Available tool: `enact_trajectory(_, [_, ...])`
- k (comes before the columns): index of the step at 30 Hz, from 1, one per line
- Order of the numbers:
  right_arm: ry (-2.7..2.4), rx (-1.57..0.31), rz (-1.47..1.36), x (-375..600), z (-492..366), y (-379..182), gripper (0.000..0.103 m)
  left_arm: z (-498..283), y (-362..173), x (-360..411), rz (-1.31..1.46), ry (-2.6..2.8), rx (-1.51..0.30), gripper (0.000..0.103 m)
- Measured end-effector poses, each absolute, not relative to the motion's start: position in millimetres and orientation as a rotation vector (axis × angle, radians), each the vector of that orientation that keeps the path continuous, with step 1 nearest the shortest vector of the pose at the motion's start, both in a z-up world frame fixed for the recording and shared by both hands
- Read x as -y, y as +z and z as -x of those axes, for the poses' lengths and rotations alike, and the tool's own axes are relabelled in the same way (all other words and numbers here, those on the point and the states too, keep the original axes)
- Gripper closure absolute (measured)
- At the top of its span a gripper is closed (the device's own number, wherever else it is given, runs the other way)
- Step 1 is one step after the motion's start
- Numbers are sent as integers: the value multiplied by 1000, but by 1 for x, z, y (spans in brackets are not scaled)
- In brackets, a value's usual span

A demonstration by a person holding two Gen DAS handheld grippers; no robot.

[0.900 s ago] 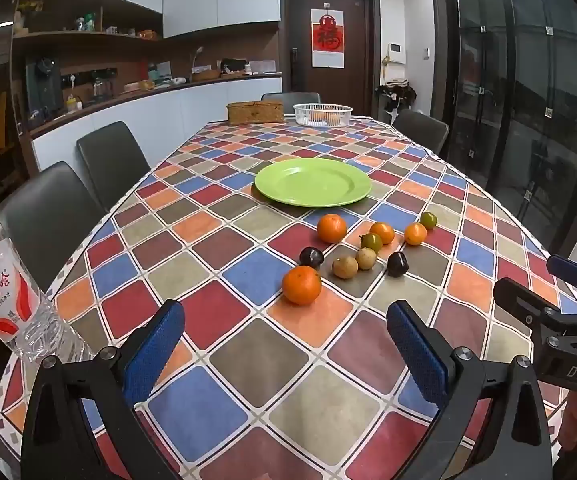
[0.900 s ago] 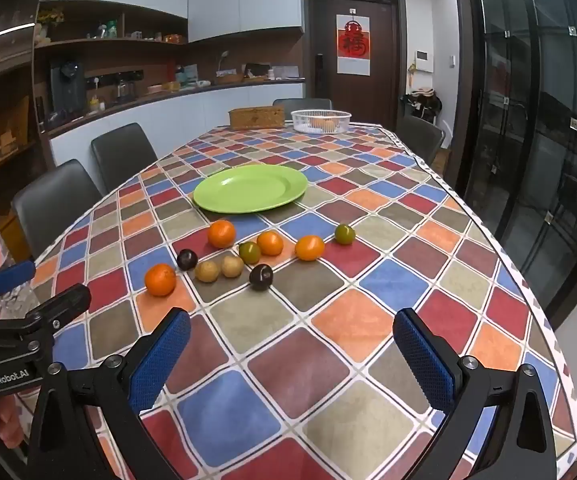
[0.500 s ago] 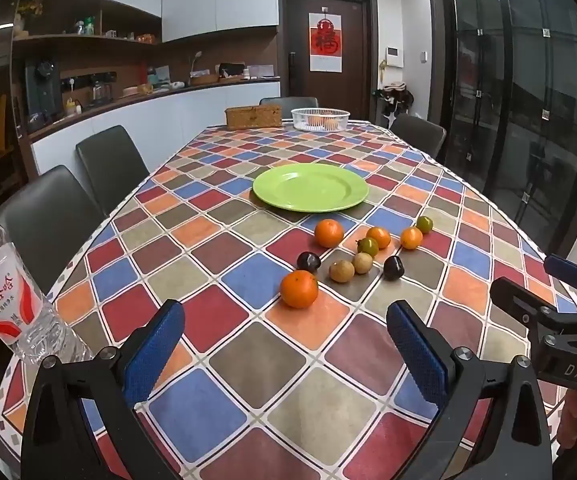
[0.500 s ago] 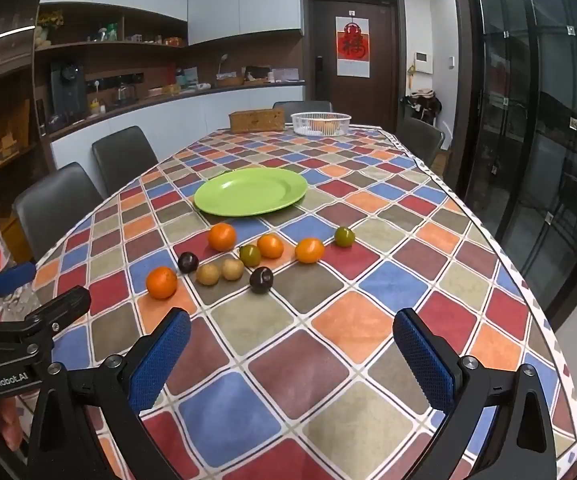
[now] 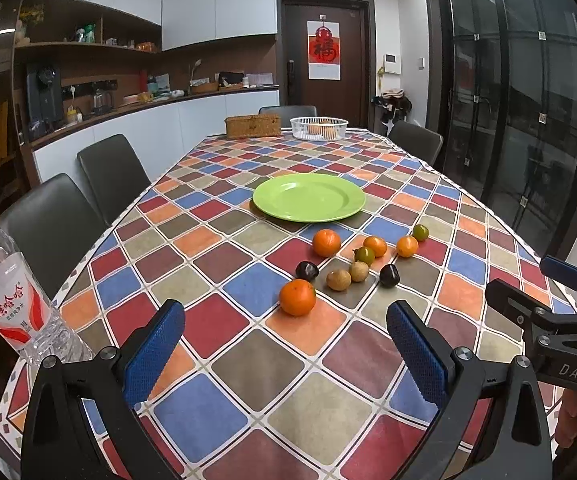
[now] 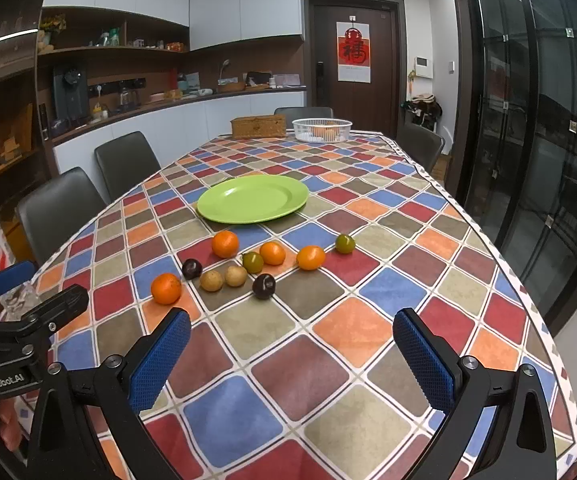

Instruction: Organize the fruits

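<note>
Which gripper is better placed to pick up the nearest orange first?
Left, probably. The nearest orange lies straight ahead between the open left gripper fingers; for the open right gripper it sits off to the left side.

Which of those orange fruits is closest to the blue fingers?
The orange fruit lying alone at the front of the cluster, beside a dark plum. The other three oranges lie farther back, toward the green plate.

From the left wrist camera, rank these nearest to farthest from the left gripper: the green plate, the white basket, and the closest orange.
1. Closest orange, just ahead of the open left gripper.
2. Green plate, mid-table beyond the fruit cluster.
3. White basket, at the table's far end.
</note>
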State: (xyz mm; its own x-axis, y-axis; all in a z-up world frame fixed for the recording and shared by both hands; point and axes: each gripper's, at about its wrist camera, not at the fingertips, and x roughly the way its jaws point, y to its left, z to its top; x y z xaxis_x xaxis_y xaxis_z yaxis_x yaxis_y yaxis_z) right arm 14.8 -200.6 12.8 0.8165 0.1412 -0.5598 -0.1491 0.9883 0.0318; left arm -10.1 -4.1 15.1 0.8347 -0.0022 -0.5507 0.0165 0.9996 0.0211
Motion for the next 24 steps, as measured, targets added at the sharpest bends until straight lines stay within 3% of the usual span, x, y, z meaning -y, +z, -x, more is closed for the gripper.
enact_trajectory(24, [160, -561, 19, 201, -8, 19, 1, 17, 22, 4, -28, -11, -548, 1])
